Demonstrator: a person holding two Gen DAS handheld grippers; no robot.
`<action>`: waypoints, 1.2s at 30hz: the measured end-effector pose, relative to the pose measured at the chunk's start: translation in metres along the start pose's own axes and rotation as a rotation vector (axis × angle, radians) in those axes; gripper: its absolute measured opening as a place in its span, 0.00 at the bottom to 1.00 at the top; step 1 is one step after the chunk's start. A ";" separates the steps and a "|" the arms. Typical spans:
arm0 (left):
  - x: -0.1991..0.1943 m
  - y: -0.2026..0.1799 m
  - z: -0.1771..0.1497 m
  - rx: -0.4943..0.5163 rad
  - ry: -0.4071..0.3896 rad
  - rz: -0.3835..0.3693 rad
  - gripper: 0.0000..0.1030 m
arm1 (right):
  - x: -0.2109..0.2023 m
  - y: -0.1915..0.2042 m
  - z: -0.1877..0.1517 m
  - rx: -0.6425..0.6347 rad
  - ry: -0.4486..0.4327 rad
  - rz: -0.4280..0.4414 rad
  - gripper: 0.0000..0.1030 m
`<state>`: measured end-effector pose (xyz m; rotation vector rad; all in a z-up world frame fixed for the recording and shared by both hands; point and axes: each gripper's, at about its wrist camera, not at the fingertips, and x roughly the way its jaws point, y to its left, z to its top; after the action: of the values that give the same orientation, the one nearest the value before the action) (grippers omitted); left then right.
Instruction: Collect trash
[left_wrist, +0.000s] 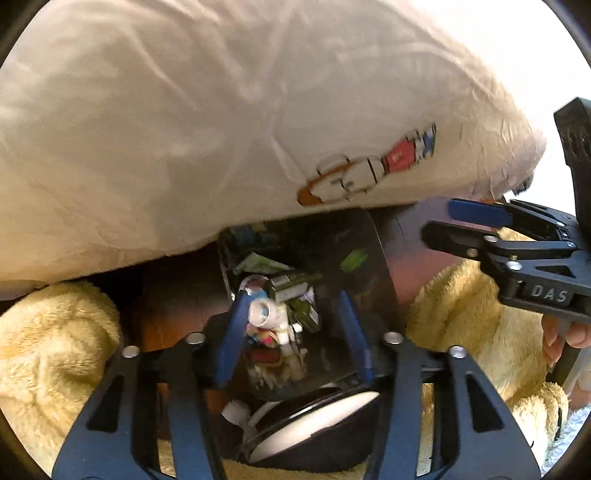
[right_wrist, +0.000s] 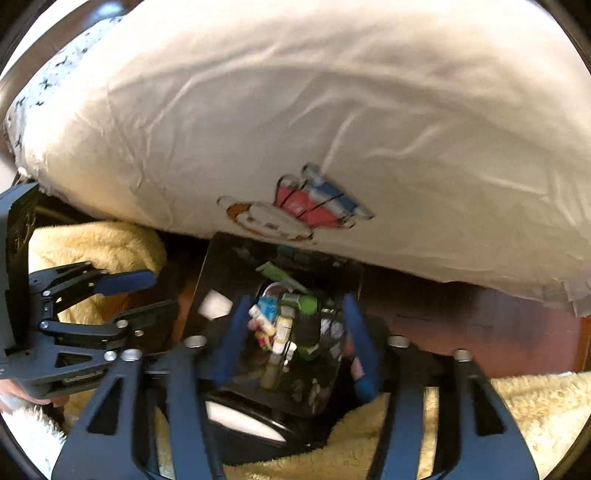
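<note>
The left gripper (left_wrist: 295, 325) and the right gripper (right_wrist: 295, 332) are both hanging over a dark bin (left_wrist: 384, 266), each with its blue fingers spread wide and pinching nothing. The trash (left_wrist: 280, 302) is sitting inside the bin in a jumble of small boxes and wrappers, too mixed and blurry to tell piece from piece, and a big white pillow (left_wrist: 184, 129) is hiding the bin's far edge. A fluffy yellow blanket (left_wrist: 55, 350) is lying on both sides, and a black-and-white lid (left_wrist: 317, 424) near the bin is getting partly covered by the gripper frame.
</note>
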<state>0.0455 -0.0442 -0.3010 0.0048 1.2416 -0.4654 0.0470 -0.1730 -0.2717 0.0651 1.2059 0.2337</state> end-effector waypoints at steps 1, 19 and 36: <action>-0.005 0.000 0.001 -0.004 -0.018 0.013 0.55 | -0.006 -0.003 0.000 0.008 -0.019 -0.002 0.66; -0.173 -0.029 0.047 0.059 -0.480 0.230 0.92 | -0.175 0.002 0.022 0.043 -0.474 -0.191 0.97; -0.250 -0.050 0.060 0.030 -0.658 0.279 0.92 | -0.229 0.007 0.032 0.068 -0.594 -0.240 0.97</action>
<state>0.0221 -0.0204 -0.0407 0.0464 0.5744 -0.2109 -0.0013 -0.2131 -0.0493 0.0432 0.6209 -0.0410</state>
